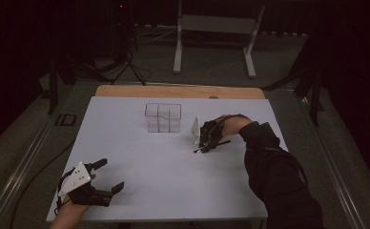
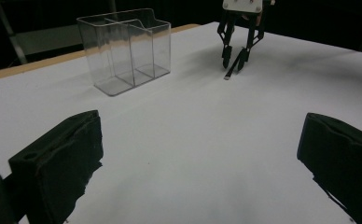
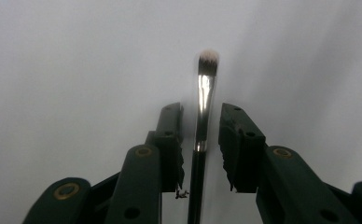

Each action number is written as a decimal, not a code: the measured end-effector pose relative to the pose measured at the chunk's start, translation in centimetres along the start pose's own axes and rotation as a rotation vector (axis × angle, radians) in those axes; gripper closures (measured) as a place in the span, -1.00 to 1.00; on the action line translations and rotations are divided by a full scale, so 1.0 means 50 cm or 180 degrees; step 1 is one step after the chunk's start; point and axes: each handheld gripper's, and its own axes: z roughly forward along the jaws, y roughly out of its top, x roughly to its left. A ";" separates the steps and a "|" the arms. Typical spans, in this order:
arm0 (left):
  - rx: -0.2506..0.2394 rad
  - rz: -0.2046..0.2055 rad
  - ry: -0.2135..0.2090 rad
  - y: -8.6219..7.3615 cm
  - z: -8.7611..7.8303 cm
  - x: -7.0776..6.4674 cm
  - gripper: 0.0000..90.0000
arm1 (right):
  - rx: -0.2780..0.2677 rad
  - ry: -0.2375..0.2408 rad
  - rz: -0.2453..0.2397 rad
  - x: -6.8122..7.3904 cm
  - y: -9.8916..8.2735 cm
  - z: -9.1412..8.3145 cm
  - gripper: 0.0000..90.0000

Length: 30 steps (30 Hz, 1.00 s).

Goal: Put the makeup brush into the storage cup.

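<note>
At the left, the left gripper (image 1: pixel 107 175) sits low near the table's near-left corner, close to the front edge, with a wide stretch of bare white sheet (image 1: pixel 173 167) ahead of it and to its right. Its jaws stand spread wide apart with nothing between them, touching no object.

Farther in, near the middle of the sheet, a clear plastic box (image 1: pixel 163 117) with dividers stands upright, well apart from both grippers, leaving open space on every side.

To its right, the right gripper (image 1: pixel 203 145) points down at the sheet, near the box but not touching it. In the right gripper view its jaws (image 3: pixel 200 140) are narrowed around a makeup brush (image 3: pixel 202 112) lying on the sheet, with a thin gap showing on each side of the handle.

The sheet covers a wooden table (image 1: pixel 178 91); beyond lies a dim room with a white metal frame (image 1: pixel 216 28) on grey floor.
</note>
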 end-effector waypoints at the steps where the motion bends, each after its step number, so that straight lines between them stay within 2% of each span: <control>1: -0.0002 -0.0002 0.0000 0.000 0.000 0.000 -0.97 | 0.0009 -0.0013 -0.0003 -0.001 0.000 0.001 0.55; 9: -0.0002 -0.0011 -0.0003 0.000 0.000 0.001 -0.97 | 0.0065 -0.0055 -0.0069 -0.001 0.005 0.010 0.70; 13: -0.0001 -0.0007 0.0001 0.000 0.000 0.000 -0.97 | 0.0096 -0.0037 -0.0052 -0.001 0.007 0.010 0.81; 22: 0.0000 -0.0009 0.0002 0.000 0.000 0.000 -0.97 | 0.0103 0.0073 0.0151 -0.010 0.012 0.006 0.86; 24: 0.0005 -0.0006 0.0000 0.000 0.001 0.000 -0.97 | 0.0066 0.0031 0.0288 -0.014 0.013 -0.001 0.86; 25: 0.0003 -0.0010 -0.0001 0.000 0.001 0.000 -0.97 | 0.0059 0.0058 0.0443 -0.017 0.013 -0.005 0.86; 27: 0.0001 -0.0006 0.0001 0.000 0.001 0.000 -0.97 | 0.0061 -0.0001 0.0509 -0.018 0.012 -0.012 0.86; 28: 0.0001 -0.0004 0.0001 0.000 0.000 0.000 -0.97 | 0.0065 0.0020 0.0516 -0.017 0.012 -0.014 0.86; 29: 0.0000 0.0001 0.0003 0.000 0.000 0.000 -0.97 | 0.0072 -0.0024 0.0497 -0.016 0.013 -0.016 0.86; 30: -0.0001 0.0000 0.0005 0.001 0.000 0.000 -0.97 | 0.0070 -0.0044 0.0553 -0.014 0.013 -0.020 0.86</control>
